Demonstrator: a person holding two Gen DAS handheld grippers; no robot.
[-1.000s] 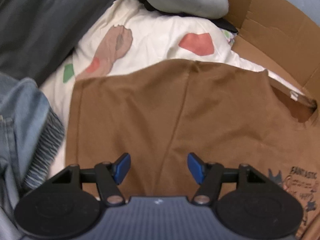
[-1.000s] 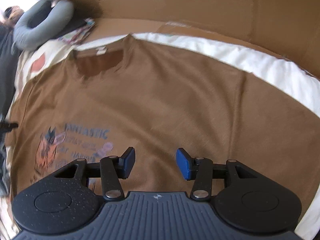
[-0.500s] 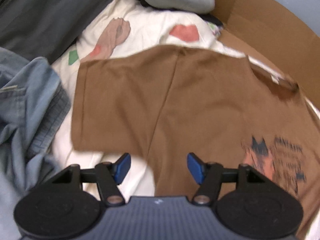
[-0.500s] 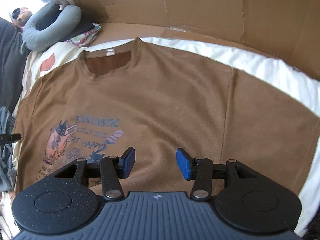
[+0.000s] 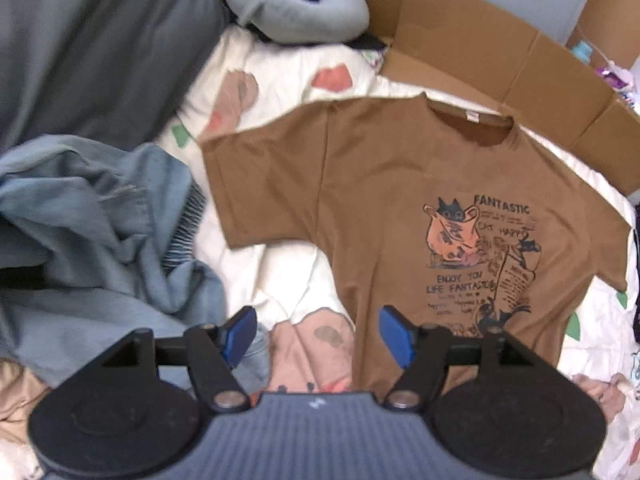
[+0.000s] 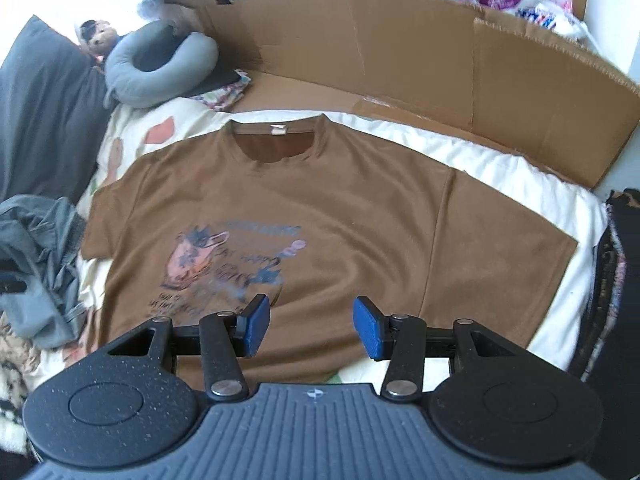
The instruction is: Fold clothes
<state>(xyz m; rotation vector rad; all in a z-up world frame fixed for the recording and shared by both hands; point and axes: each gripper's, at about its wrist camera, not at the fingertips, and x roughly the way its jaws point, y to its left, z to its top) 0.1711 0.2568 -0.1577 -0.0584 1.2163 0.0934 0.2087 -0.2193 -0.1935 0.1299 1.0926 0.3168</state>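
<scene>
Lying flat below right gripper point(image 6: 307, 326): brown T-shirt point(image 6: 340, 216), jaws apart, empty.

The brown T-shirt point(image 6: 340, 208) lies spread flat, front side up, on the cream patterned bedding, and not a single fold in it yet. Both short sleeves are stretched out to the sides, the round neckline with its small white label sits at the far end, the hem nearest the cameras. On the chest there's a printed graphic point(image 5: 480, 260): a dark cat peeking from an orange bag, with "FANTASTIC" above and more lines of text beside and below it. Only mild ripples cross the fabric.
</scene>
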